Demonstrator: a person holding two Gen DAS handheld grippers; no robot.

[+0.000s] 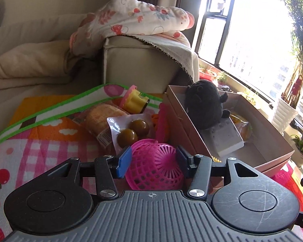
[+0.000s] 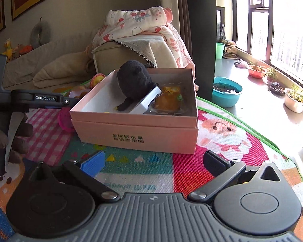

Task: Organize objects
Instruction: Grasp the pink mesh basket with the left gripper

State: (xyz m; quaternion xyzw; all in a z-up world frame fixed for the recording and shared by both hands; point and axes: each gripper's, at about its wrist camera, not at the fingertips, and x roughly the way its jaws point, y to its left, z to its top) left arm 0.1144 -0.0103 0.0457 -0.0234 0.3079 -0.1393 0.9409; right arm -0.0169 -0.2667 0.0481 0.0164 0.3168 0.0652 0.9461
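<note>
The left gripper (image 1: 152,162) has its jaws closed partway around a pink lattice ball (image 1: 154,166), one pad on each side — whether both pads press the plastic or only bracket it cannot be told for sure, though it looks like a grip. The right gripper (image 2: 153,162) hangs with its jaws wide and nothing between them, over the play mat (image 2: 222,141), the pink box (image 2: 135,136) straight ahead of it.

Judging by what lies where, the sorting is partly done. Inside the box, ahead and to the right of the left jaws, sit a black plush toy (image 1: 205,102), a white block (image 1: 226,139) it leans on, and a yellow packaged snack (image 2: 168,98); some of the box floor is bare.

Left outside, just beyond the left jaws on the mat: a clear pouch with two brown round things (image 1: 131,131), a wrapped bread roll (image 1: 103,119), a yellow and pink toy (image 1: 134,99) farther off, and a pink piece (image 1: 162,123) standing against the box wall. The ball seems the item in hand now — the box lies just to the right of it.
</note>
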